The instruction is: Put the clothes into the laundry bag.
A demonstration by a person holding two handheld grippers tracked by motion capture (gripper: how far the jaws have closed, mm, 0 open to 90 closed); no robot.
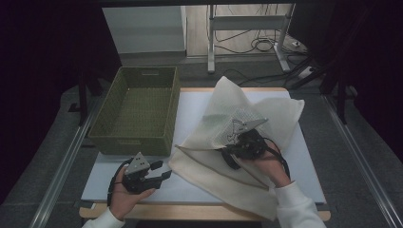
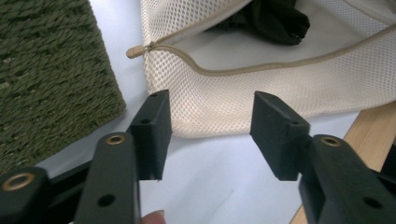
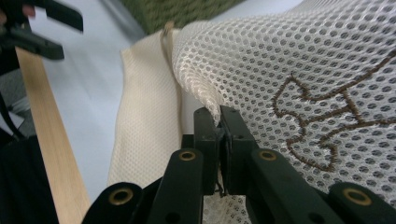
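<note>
A cream mesh laundry bag [image 1: 223, 166] lies open across the white table [image 1: 109, 178], its zip pull [image 2: 137, 50] pointing toward a green woven basket [image 1: 138, 111]. My right gripper [image 1: 229, 153] is shut on the edge of the bag's upper mesh layer [image 3: 289, 60], lifting it; brown embroidery [image 3: 322, 121] shows on that flap. My left gripper [image 1: 162, 170] sits near the front left of the table, just short of the bag's corner [image 2: 261, 84]. Its jaws stand open [image 2: 210, 133] with nothing between them. Something dark [image 2: 275, 21] shows inside the bag's opening.
The basket [image 2: 46, 79] stands empty at the table's left, close beside the left gripper. A wooden strip [image 3: 51, 154] runs along the table's front edge. Metal rails flank the table, and cables [image 1: 259, 42] lie on the floor behind it.
</note>
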